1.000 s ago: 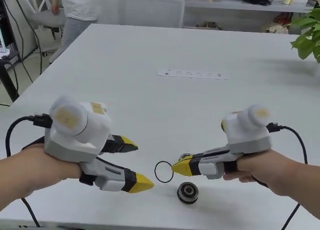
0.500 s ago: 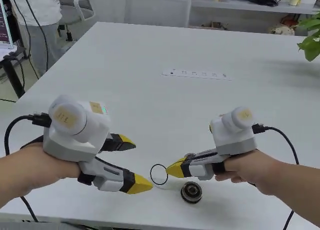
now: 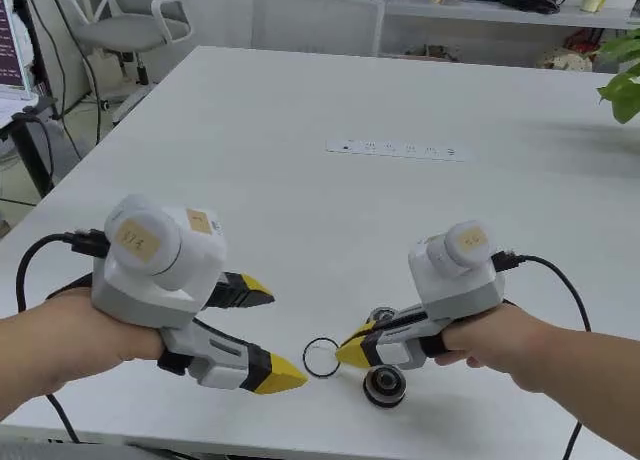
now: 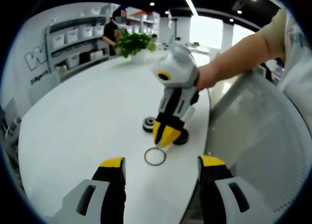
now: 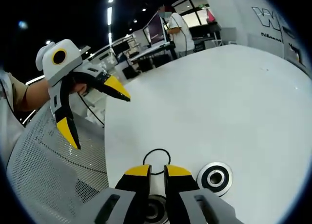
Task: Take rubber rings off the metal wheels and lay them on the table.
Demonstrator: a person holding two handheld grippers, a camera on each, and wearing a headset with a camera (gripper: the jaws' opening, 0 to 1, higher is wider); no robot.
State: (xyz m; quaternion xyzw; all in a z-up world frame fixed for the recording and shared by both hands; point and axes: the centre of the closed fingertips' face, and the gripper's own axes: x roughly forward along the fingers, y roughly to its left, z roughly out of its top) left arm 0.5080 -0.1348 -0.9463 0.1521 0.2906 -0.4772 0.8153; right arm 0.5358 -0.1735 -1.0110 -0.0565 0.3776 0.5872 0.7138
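Lying beside right gripper (image 3: 342, 353), rubber ring (image 3: 321, 358); left gripper (image 3: 284, 335) wide.

a large letter "w" stands on the wall (image 4: 35, 58), smaller lettering under it unreadable.

The head view looks forward and down from above the near edge of the tabletop (image 3: 400, 90), close over it. The left gripper view sits low at that edge, facing the right gripper (image 4: 165, 135); the right gripper view faces back at the left gripper (image 5: 99, 118). All three share the rubber ring (image 3: 321, 358) between them
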